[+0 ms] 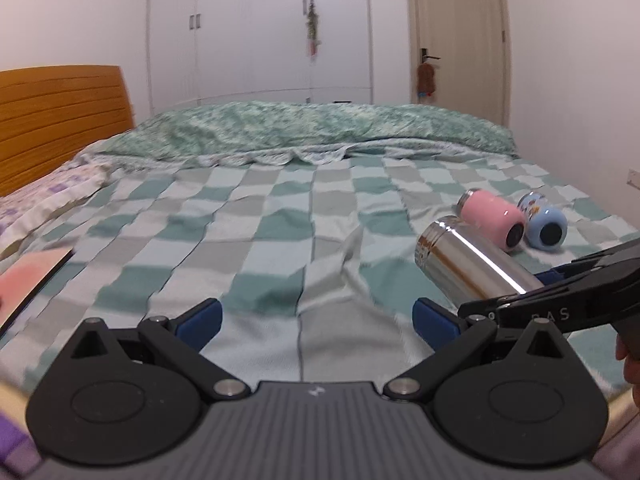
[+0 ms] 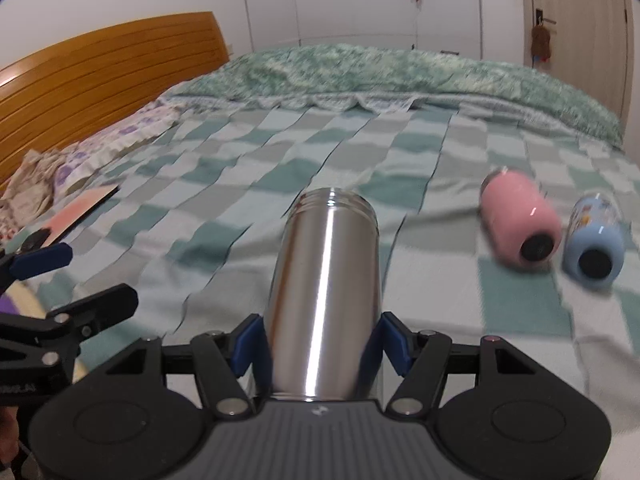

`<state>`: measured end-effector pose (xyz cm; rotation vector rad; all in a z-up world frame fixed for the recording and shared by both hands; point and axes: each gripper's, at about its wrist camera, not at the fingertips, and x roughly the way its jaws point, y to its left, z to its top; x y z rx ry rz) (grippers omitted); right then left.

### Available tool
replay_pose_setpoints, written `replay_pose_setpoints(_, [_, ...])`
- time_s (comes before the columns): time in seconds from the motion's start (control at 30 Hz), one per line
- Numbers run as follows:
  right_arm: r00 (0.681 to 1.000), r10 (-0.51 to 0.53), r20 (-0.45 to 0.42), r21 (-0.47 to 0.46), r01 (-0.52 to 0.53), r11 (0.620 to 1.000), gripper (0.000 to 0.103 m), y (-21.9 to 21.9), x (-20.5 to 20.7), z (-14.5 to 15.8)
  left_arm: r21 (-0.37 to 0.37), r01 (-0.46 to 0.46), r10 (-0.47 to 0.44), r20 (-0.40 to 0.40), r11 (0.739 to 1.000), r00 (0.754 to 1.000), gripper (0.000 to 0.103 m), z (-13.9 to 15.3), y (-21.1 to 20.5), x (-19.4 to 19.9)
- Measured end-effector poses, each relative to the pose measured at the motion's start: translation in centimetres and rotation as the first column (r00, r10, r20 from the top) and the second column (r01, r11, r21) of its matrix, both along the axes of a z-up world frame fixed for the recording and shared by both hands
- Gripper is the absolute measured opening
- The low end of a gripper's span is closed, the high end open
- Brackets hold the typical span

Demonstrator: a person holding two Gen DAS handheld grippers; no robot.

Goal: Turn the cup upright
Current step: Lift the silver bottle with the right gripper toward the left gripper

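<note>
Steel cup (image 2: 326,292) sits clamped between the blue pads (image 2: 246,344) of my right gripper (image 2: 320,346), which has closed on its lower body; the threaded mouth points away from me and it is lifted at a tilt over the checked bedspread (image 2: 240,168). My left gripper (image 1: 316,318) is spread wide with nothing in it, just left of the right one. Ahead and to the right, a pink cup (image 2: 520,216) and a blue cup (image 2: 594,240) lie on their sides.

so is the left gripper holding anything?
No. The left gripper is open, its blue fingers spread over the bare checkered blanket.
</note>
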<state>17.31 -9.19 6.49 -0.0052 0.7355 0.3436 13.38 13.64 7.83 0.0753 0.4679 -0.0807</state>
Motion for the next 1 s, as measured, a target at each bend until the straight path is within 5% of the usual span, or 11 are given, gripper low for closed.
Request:
replay_pose_setpoints(0.33, [0.998, -0.027, -0.059, 0.006, 0.027, 1.000, 0.063, 0.4, -2.2, -3.7, -0.046, -0.111, 0.109, -0.039, 0.993, 0.993, 0.103, -1.7, 0.7, -4.8])
replay_pose_setpoints(0.67, [0.998, -0.009, -0.057, -0.020, 0.008, 1.000, 0.065, 1.3, -2.6, -5.5, -0.053, -0.165, 0.161, -0.072, 0.985, 0.984, 0.103, -2.7, 0.6, -5.6])
replay_pose_setpoints(0.8, [0.994, 0.042, -0.100, 0.024, -0.040, 0.999, 0.099, 0.5, -2.6, -6.1, -0.054, -0.184, 0.179, -0.078, 0.981, 0.981, 0.103, -2.8, 0.5, -5.8])
replay_pose_setpoints(1.0, [0.997, 0.079, -0.006, 0.095, -0.078, 0.992, 0.102, -1.9, -3.8, -3.8, -0.045, -0.219, 0.214, -0.094, 0.975, 0.972, 0.103, -2.3, 0.0, -5.9])
